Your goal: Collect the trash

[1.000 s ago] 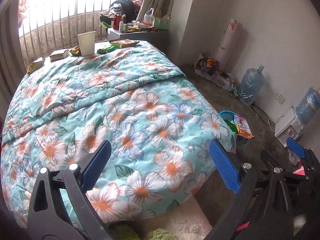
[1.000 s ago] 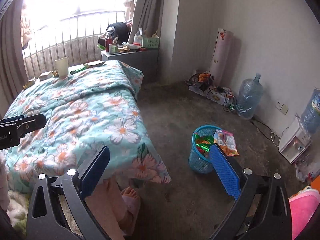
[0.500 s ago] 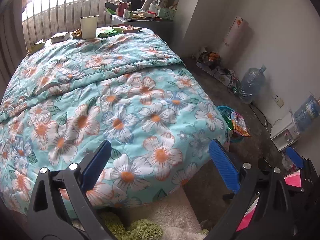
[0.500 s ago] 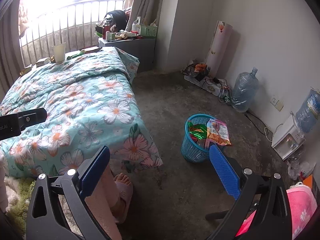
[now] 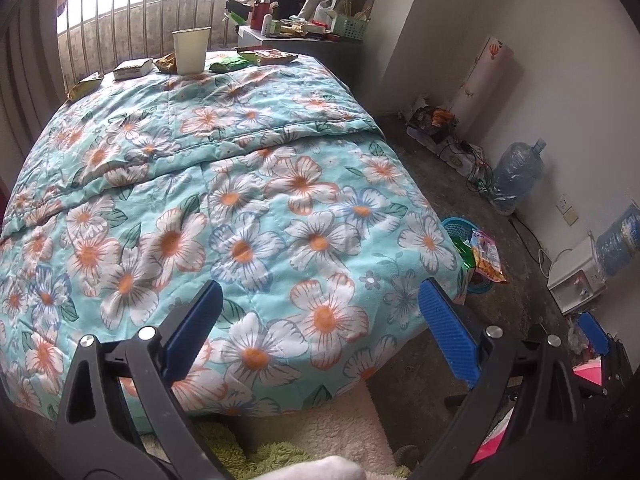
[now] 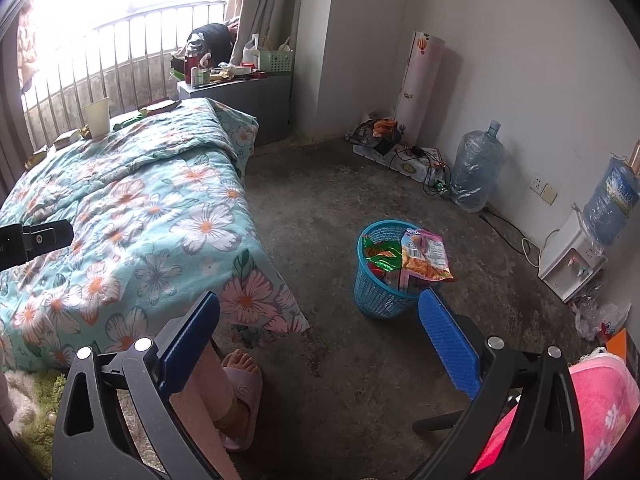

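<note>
A blue mesh trash basket point(image 6: 380, 296) stands on the floor beside the bed, with snack wrappers point(image 6: 426, 254) in it; it also shows in the left wrist view point(image 5: 460, 228). At the far end of the floral bed are a paper cup point(image 5: 191, 50), a small box point(image 5: 133, 69), a green wrapper point(image 5: 229, 65) and other snack packets point(image 5: 84, 86). My left gripper point(image 5: 320, 320) is open and empty over the near end of the bed. My right gripper point(image 6: 320, 328) is open and empty above the floor, left of the basket.
A cluttered grey nightstand point(image 6: 240, 92) stands past the bed. Water bottles point(image 6: 476, 168), a power strip with cables point(image 6: 416, 160) and a white dispenser point(image 6: 568, 260) line the right wall. The person's foot in a slipper point(image 6: 240, 392) is below the right gripper. A pink cushion point(image 6: 600, 400) lies at right.
Both grippers have risen and tilted, so the bed's far end and the basket sit lower and closer in view. Both grippers stay open and empty.
</note>
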### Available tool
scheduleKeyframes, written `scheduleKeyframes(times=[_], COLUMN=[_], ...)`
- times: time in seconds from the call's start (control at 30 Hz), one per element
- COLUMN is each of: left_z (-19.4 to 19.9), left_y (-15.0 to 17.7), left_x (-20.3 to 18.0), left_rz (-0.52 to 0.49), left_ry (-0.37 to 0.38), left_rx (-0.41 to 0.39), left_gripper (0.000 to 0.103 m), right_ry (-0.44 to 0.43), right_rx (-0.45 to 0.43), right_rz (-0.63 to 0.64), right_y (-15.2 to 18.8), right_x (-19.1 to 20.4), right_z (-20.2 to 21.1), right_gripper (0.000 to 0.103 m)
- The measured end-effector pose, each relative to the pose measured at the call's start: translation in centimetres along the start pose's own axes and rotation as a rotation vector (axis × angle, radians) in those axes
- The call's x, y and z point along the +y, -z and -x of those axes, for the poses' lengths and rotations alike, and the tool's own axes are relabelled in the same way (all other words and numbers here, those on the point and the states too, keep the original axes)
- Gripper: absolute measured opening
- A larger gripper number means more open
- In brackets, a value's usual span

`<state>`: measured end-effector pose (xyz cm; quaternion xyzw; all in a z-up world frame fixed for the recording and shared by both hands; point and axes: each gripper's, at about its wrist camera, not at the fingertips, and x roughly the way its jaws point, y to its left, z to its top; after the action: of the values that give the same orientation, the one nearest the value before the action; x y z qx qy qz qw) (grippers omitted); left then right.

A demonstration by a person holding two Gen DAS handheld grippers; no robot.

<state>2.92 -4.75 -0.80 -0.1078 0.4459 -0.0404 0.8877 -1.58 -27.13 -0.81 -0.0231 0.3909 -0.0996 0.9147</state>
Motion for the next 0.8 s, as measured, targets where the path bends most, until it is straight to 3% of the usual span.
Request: scheduleKeyframes(times=[0.37,0.8], left_z=[0.4,0.4], left_y=[-0.4,0.1], left_x=[-0.4,-1.8], left_rz=[-0.034,-0.056], left_ry=[-0.058,-0.110], left_rx=[-0.016,-0.007], left_gripper=[0.094,0.094], right_ry=[-0.040,-0.057], right_rx=[0.010,-0.011], right_rz=[-0.036,0.013], right_y=[-0.3,0.6], right_x=[-0.4,-1.3], right_z=[-0.6,-0.2], right_gripper=[0.097,0.097])
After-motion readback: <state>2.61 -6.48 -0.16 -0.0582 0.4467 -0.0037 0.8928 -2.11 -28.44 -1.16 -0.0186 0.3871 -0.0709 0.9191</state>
